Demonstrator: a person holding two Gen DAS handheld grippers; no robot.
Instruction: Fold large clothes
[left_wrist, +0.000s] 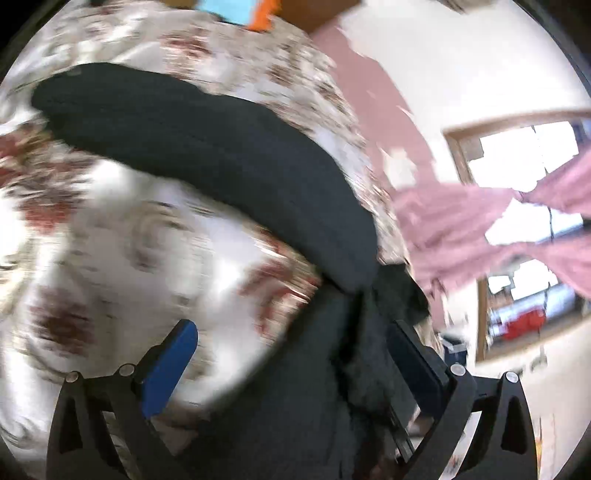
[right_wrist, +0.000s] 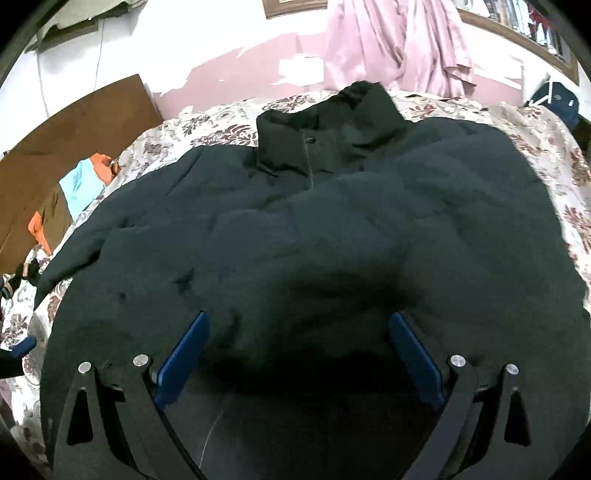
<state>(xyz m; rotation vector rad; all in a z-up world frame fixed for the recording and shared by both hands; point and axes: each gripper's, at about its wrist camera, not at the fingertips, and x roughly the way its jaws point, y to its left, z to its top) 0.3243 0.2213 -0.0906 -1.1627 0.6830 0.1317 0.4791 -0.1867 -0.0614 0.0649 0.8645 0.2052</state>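
Observation:
A dark padded jacket (right_wrist: 314, 229) lies front up on the bed, collar (right_wrist: 332, 118) at the far end and one sleeve (right_wrist: 74, 254) stretched out to the left. My right gripper (right_wrist: 299, 325) hovers over the jacket's lower part, open, with its blue pads (right_wrist: 181, 362) wide apart and nothing pinched. The left wrist view is blurred. In it the jacket sleeve (left_wrist: 207, 147) runs across the bedspread, and my left gripper (left_wrist: 291, 332) is open wide. Dark cloth (left_wrist: 362, 350) lies by its right finger, and the pads do not press on it.
A floral bedspread (right_wrist: 546, 147) covers the bed under the jacket. Blue and orange items (right_wrist: 85, 181) and a brown board (right_wrist: 74, 122) lie at the far left. A pink curtain (right_wrist: 399, 48) and a window (left_wrist: 517, 155) are behind the bed.

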